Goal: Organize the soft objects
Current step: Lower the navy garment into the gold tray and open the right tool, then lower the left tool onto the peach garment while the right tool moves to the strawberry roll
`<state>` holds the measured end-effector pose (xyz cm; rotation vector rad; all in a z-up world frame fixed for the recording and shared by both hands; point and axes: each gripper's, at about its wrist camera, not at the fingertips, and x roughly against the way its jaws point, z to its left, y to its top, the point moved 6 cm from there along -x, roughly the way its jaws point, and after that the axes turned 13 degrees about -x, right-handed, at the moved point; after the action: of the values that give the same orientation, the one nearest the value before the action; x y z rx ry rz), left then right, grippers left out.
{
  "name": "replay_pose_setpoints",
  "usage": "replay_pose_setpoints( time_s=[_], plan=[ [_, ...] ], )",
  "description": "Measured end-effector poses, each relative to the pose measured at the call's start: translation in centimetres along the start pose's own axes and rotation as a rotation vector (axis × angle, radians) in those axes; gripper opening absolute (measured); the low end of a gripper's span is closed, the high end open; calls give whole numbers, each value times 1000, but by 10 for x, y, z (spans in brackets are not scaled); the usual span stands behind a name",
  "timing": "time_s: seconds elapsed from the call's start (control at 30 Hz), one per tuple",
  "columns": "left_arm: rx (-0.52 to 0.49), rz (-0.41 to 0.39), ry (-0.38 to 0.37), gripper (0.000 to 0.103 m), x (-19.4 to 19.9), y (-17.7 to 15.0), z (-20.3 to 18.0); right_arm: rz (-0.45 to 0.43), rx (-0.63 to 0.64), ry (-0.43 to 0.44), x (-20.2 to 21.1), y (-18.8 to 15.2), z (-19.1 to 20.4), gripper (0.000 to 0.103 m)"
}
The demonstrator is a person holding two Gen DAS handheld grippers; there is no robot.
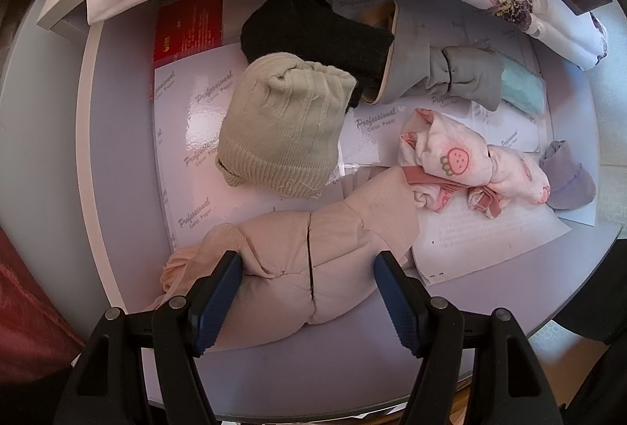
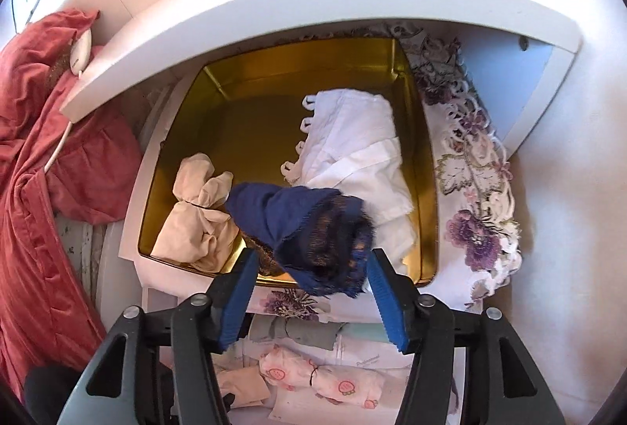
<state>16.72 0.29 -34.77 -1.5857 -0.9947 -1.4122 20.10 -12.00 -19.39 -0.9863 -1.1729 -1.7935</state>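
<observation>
In the left wrist view a beige stocking bundle point(image 1: 313, 260), tied by a black band, lies at the near end of a white drawer point(image 1: 117, 150). My left gripper point(image 1: 308, 260) points down over it, both pads against its sides. In the right wrist view my right gripper point(image 2: 313, 254) hangs over the front rim of a gold tin point(image 2: 250, 80). A navy lace cloth point(image 2: 298, 213) sits loose between its open jaws, with a gap at the left pad. The tin also holds a beige knotted bundle point(image 2: 196, 221) and a folded white cloth point(image 2: 352, 142).
The drawer holds a cream knit bundle point(image 1: 282, 127), a black knit point(image 1: 313, 33), a grey bundle point(image 1: 450, 76), strawberry-print bundles point(image 1: 470, 166) and a purple one point(image 1: 568, 182) on glossy paper sheets point(image 1: 184, 111). An embroidered floral cloth point(image 2: 470, 189) lies under the tin. Red fabric point(image 2: 39, 150) hangs left.
</observation>
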Motion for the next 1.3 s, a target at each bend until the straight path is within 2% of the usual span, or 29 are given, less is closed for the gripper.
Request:
replay_pose_setpoints(
  time_s=[0.3, 0.47, 0.67, 0.8, 0.9, 1.17, 1.3],
  plan=[
    [-4, -1, 5, 71, 2, 0, -1, -36, -17, -5, 26, -21, -18, 59],
    [-7, -1, 10, 71, 2, 0, -3, -7, -46, -20, 25, -43, -36, 61],
    [-9, -2, 12, 71, 2, 0, -5, 104, -78, -89, -2, -76, -55, 61],
    [-9, -2, 13, 71, 2, 0, -5, 224, -61, -181, -36, -108, -65, 61],
    [-8, -3, 13, 71, 2, -1, -5, 305, -75, -200, -59, -127, -70, 61],
    [-10, -3, 14, 71, 1, -1, -5, 417, -98, -233, -107, -153, -82, 63],
    [-14, -2, 18, 71, -1, -2, -7, 446, -85, -247, -119, -161, -86, 64]
  ],
)
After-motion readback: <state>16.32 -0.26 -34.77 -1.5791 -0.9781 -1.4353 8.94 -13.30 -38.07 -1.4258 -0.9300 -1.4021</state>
